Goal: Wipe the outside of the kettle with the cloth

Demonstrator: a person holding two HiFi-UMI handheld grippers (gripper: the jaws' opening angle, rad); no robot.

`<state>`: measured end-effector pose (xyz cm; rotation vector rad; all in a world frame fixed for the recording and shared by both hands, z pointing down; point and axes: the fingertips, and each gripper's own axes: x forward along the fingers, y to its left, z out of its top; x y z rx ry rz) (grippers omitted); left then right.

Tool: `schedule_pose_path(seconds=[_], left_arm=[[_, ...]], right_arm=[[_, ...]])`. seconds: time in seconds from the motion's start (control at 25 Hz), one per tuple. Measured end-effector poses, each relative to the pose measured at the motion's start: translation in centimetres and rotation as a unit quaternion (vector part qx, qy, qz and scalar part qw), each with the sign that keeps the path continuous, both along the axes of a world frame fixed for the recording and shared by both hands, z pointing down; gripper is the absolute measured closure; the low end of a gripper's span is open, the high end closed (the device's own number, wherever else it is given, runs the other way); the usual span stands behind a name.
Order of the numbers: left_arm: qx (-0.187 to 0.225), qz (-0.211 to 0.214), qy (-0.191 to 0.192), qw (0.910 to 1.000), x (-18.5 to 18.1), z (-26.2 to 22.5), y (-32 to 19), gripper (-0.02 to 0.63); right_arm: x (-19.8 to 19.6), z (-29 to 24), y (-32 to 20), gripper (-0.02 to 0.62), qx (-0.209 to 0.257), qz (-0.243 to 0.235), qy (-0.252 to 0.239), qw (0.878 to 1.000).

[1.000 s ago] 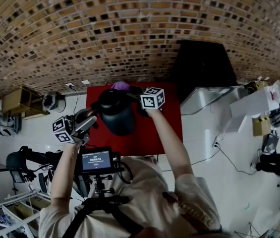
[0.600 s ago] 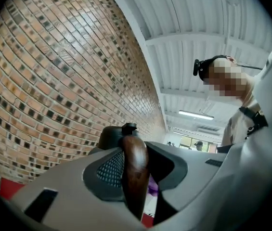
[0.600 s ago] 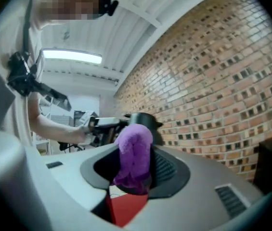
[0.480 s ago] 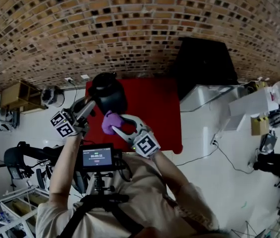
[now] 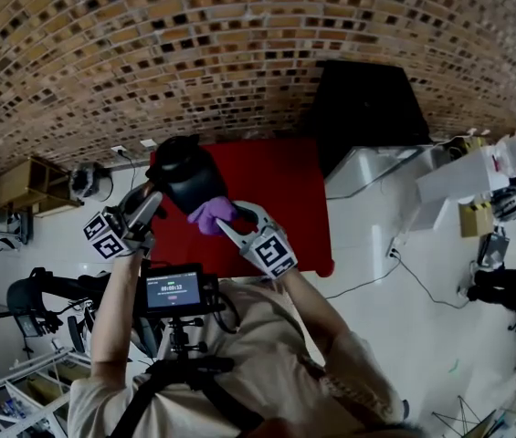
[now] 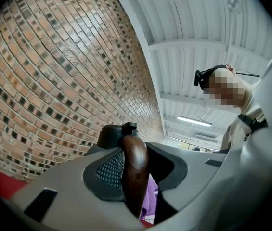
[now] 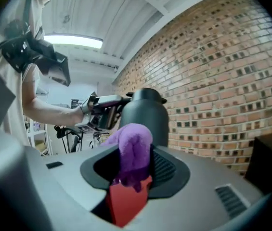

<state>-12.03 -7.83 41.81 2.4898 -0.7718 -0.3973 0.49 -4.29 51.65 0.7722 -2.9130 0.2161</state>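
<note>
Clamping the kettle (image 5: 184, 173) by its wooden handle (image 6: 135, 170), the left gripper (image 5: 151, 205) holds it raised over the red surface (image 5: 280, 199), likely so its sides are free to reach. Right gripper (image 5: 227, 224), just on the kettle's near side, is pinched tight on the purple cloth (image 5: 210, 213), bunching it up against the kettle's wall, ready for wiping.

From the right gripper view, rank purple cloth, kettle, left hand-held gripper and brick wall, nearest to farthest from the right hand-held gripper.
1. Purple cloth: clamped between the jaws.
2. Kettle: just behind the cloth.
3. Left hand-held gripper: left, beyond the kettle.
4. Brick wall: background, right.
</note>
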Motion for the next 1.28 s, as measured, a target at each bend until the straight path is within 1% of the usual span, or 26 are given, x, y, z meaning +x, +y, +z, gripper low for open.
schedule_pose_path(seconds=[0.12,0.24,0.36,0.44,0.52,0.64,0.72,0.8,0.88,1.0,1.04,1.08,1.12,1.2,1.28], left_arm=[[0.008,0.017,0.003,0.9998,0.1,-0.3,0.5,0.482],[0.018,0.033,0.012,0.9992,0.0,-1.1,0.9,0.481],[0.032,0.059,0.025,0.9974,0.2,-2.1,1.9,0.482],[0.041,0.077,0.027,0.9958,0.6,-2.6,2.5,0.483],[0.044,0.084,0.035,0.9949,0.7,-2.8,2.8,0.483],[0.041,0.083,0.057,0.9940,0.1,-3.0,2.8,0.483],[0.039,0.080,0.067,0.9937,-0.4,-3.0,2.9,0.482],[0.036,0.076,0.071,0.9939,-0.7,-2.7,2.9,0.482],[0.033,0.074,0.070,0.9943,-0.6,-2.4,3.0,0.482],[0.027,0.072,0.061,0.9952,-0.3,-1.8,3.1,0.482],[0.024,0.070,0.060,0.9954,-0.2,-1.6,3.1,0.482],[0.020,0.067,0.061,0.9957,0.0,-1.4,3.0,0.483],[0.017,0.063,0.062,0.9959,0.1,-1.3,2.9,0.483],[0.013,0.050,0.066,0.9965,0.1,-1.1,2.5,0.483],[0.012,0.035,0.067,0.9971,-0.2,-1.3,2.0,0.482]], right_arm=[[2.3,0.9,-2.4,0.422,-0.028,0.022,-0.020,0.999],[3.8,0.8,-5.0,0.423,-0.039,0.044,-0.038,0.998],[4.4,0.5,-7.4,0.423,-0.046,0.046,-0.050,0.997],[3.9,0.3,-8.6,0.423,-0.062,0.028,-0.064,0.996],[3.0,0.2,-9.4,0.423,-0.095,-0.008,-0.097,0.991],[1.2,1.2,-10.5,0.423,-0.154,-0.073,-0.161,0.972],[-0.2,2.2,-11.2,0.423,-0.185,-0.100,-0.188,0.959],[-1.9,3.4,-11.7,0.425,-0.207,-0.120,-0.200,0.950],[-3.5,4.6,-12.0,0.425,-0.227,-0.135,-0.200,0.943],[-5.6,6.4,-12.1,0.425,-0.250,-0.148,-0.186,0.939],[-5.9,6.8,-12.1,0.425,-0.253,-0.143,-0.179,0.940],[-5.7,7.2,-12.4,0.425,-0.252,-0.129,-0.173,0.943],[-4.9,7.3,-12.9,0.425,-0.249,-0.105,-0.172,0.947],[-1.5,7.1,-13.4,0.424,-0.235,-0.040,-0.182,0.954],[3.2,8.6,-12.4,0.423,-0.221,0.013,-0.181,0.958]])
